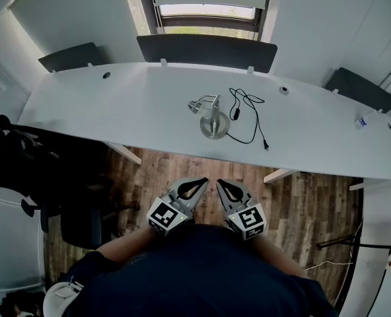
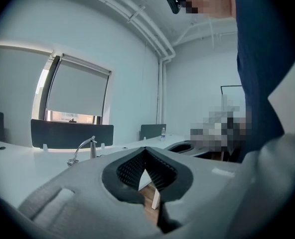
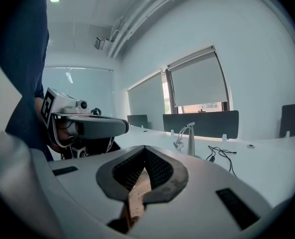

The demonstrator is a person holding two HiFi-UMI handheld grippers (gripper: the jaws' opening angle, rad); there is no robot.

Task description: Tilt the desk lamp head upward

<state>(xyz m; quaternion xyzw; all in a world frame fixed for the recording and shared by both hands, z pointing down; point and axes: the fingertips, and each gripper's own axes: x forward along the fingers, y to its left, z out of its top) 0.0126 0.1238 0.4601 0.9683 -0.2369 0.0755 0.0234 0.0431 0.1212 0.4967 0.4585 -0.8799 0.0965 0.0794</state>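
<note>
A small silver desk lamp [image 1: 212, 119] stands on the long white desk [image 1: 116, 111], its round base near the front edge and its head [image 1: 194, 105] hanging down to the left. The lamp [image 2: 82, 151] shows far off in the left gripper view, and the same lamp [image 3: 186, 138] in the right gripper view. Its black cord [image 1: 247, 114] lies loose to the right of the base. My left gripper [image 1: 205, 180] and right gripper [image 1: 218, 181] are held close to my body over the floor, well short of the desk. Both are shut and hold nothing.
Dark partition panels [image 1: 205, 50] line the desk's far edge under a window. A small bottle [image 1: 361, 121] stands at the desk's right end. A black office chair [image 1: 24, 170] sits at the left. Wooden floor [image 1: 301, 203] lies between me and the desk.
</note>
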